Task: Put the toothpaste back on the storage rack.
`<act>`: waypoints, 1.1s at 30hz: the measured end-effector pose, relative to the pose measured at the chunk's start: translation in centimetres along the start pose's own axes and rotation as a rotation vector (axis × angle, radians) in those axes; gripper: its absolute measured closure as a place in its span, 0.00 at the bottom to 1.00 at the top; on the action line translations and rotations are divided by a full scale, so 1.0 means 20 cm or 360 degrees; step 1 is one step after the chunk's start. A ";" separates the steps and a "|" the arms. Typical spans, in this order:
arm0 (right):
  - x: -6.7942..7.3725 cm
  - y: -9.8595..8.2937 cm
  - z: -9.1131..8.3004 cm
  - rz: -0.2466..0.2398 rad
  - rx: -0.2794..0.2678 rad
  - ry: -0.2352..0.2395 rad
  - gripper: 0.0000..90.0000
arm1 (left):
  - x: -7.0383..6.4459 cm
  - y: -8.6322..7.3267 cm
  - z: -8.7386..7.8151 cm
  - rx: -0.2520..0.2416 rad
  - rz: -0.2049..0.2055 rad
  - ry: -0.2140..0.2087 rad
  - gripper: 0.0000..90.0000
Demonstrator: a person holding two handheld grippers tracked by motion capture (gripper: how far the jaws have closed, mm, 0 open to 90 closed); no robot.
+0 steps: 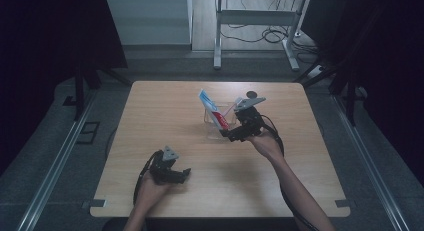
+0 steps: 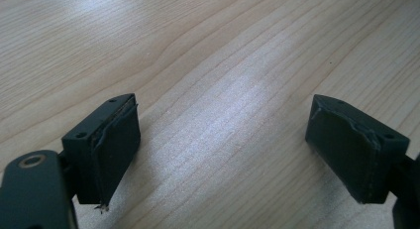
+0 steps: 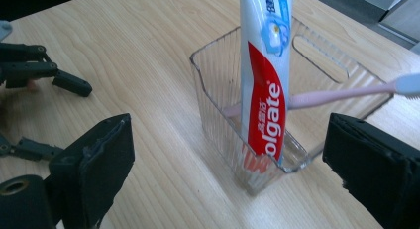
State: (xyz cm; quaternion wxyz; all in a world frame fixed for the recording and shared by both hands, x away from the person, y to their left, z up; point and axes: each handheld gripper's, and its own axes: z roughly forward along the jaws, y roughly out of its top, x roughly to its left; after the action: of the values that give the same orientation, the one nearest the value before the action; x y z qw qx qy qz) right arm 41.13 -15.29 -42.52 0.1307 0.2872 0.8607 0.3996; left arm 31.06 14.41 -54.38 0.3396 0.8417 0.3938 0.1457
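With its jaws spread and empty just beside the clear ribbed plastic bin (image 3: pixel 257 154) holding the upright red-and-white toothpaste tube (image 3: pixel 263 90) and pink toothbrush (image 3: pixel 341 95), the right gripper (image 3: pixel 233 174) risks nudging the light bin and toppling the tube, while the left gripper (image 1: pixel 172 172) hovers spread over the wooden table (image 1: pixel 165 116).

The high view looks down on the desk (image 1: pixel 165 111); each tool camera skims it closely, the right one facing the bin (image 3: pixel 218 90) at 12 o'clock.

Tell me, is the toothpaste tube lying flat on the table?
No, the toothpaste tube stands upright inside the clear bin, with a pink toothbrush leaning beside it.
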 end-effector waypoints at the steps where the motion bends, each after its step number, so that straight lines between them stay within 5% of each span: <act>1: 0.00 -0.01 -0.01 0.0001 -0.0001 -0.0002 0.06 | 0.00 0.00 0.00 -0.0001 0.0000 0.0000 0.15; 33: -0.03 -0.26 -0.17 0.0082 0.0009 -0.0042 0.07 | 0.00 0.00 0.00 -0.0005 0.0000 0.0000 0.15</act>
State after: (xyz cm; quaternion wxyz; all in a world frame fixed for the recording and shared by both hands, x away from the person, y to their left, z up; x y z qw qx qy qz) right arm 37.98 -20.36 -44.39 0.1308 0.3150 0.8523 0.3966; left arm 31.07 14.40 -54.41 0.3409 0.8411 0.3936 0.1463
